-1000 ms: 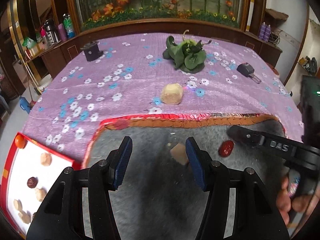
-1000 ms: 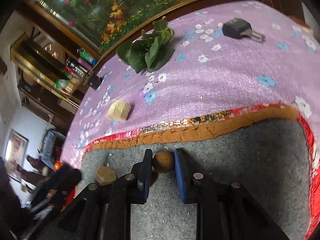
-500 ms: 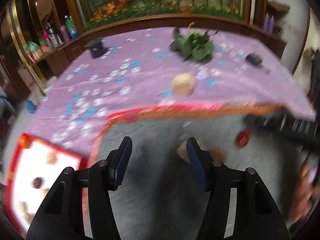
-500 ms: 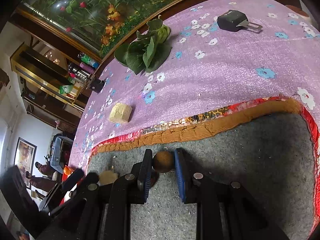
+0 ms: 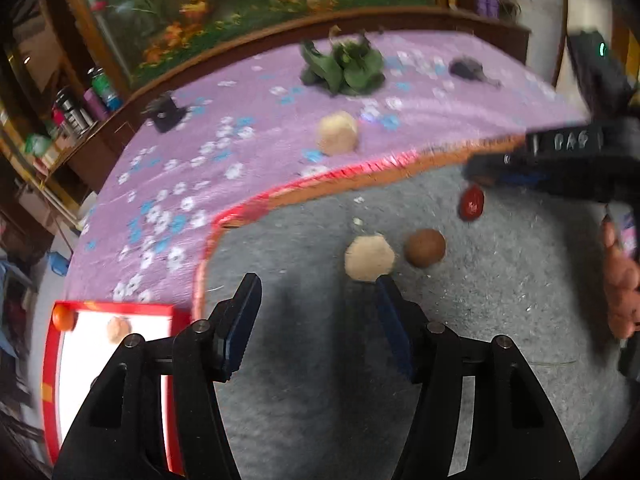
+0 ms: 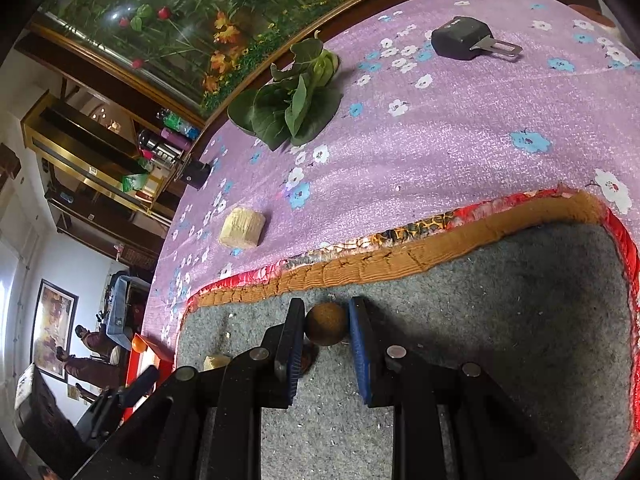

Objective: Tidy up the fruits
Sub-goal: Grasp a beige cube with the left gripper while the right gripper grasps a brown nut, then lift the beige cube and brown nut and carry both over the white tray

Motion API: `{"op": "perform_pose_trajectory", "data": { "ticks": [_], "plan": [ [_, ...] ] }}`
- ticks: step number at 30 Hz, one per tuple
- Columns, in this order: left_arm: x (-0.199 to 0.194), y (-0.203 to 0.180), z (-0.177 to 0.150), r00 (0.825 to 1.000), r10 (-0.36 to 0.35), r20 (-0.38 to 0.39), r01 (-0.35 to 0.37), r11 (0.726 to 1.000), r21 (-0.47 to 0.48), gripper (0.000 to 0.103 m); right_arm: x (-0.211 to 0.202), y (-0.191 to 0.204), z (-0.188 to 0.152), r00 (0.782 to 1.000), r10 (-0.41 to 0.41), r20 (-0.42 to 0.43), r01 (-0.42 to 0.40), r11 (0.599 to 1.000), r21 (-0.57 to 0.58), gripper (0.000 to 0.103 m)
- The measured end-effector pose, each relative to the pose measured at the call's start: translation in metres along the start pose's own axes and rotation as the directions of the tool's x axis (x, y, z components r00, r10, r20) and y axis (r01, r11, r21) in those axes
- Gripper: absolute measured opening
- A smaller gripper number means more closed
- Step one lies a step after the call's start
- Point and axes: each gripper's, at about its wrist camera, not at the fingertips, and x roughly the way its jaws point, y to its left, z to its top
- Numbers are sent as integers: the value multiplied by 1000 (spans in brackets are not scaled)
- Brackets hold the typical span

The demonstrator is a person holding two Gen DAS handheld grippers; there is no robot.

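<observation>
My right gripper (image 6: 325, 330) is shut on a small round brown fruit (image 6: 326, 323), held just above the grey mat (image 6: 500, 320). My left gripper (image 5: 316, 312) is open and empty above the mat. Just beyond its right finger lies a tan lump (image 5: 369, 258), with a brown ball (image 5: 425, 247) and a red date (image 5: 471, 204) to the right. The right gripper's body (image 5: 560, 160) shows at the right edge of the left wrist view. A red-rimmed white tray (image 5: 56, 360) at the lower left holds an orange fruit (image 5: 63, 317) and a tan piece (image 5: 119, 328).
The table wears a purple flowered cloth (image 6: 440, 140). On it lie a tan block (image 6: 242, 227), leafy greens (image 6: 292, 104), a black buckle (image 6: 464, 43) and a small black box (image 6: 196, 174). A wooden cabinet runs along the far edge.
The left gripper has swung right and turned, so the tray slid toward the lower left corner and the brown ball came into view. The right gripper has kept its grip on the fruit and lifted slightly.
</observation>
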Motion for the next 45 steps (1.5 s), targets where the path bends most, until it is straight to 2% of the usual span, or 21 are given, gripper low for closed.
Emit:
{"op": "perform_pose_trajectory", "data": {
  "ticks": [3,5,12,15,19,21,24,25,36,41,45],
  "plan": [
    [12,-4,5,999,-32,-16,32,999,-3,59,0,-1,0,1000,4,0,-4,1000,3,22],
    [13,-4,10,998,-63,7,63,998,-17,66,0,-1,0,1000,2,1,-2,1000,2,22],
    [25,-25,15,996,-83,7,83,995,61,66,-1,1,0,1000,-3,3,3,1000,-4,22],
    [29,-17,17,993,-117,0,117,993,16,66,-1,1,0,1000,-3,4,3,1000,-4,22],
    [31,-14,20,989,-150,3,150,988,-22,56,-1,1,0,1000,-4,5,4,1000,-5,22],
    [31,-17,21,989,-145,12,145,989,-21,51,-1,1,0,1000,-4,5,4,1000,-5,22],
    [27,-17,23,986,-166,31,167,985,-33,32,-2,1,0,1000,-8,5,8,1000,-8,22],
    [27,-17,25,983,-183,27,184,982,-46,32,-2,2,0,1000,-9,6,9,1000,-9,22],
    [16,-10,15,983,-173,60,179,978,-106,32,-4,4,-2,1000,-9,1,9,1000,-1,22],
    [-23,-3,-5,983,-113,142,130,985,-112,32,-8,7,-3,1000,23,19,-23,1000,-9,22],
    [-61,10,-26,975,-38,218,73,985,-155,32,-14,17,-6,997,44,56,-42,998,-45,22]
  ]
}}
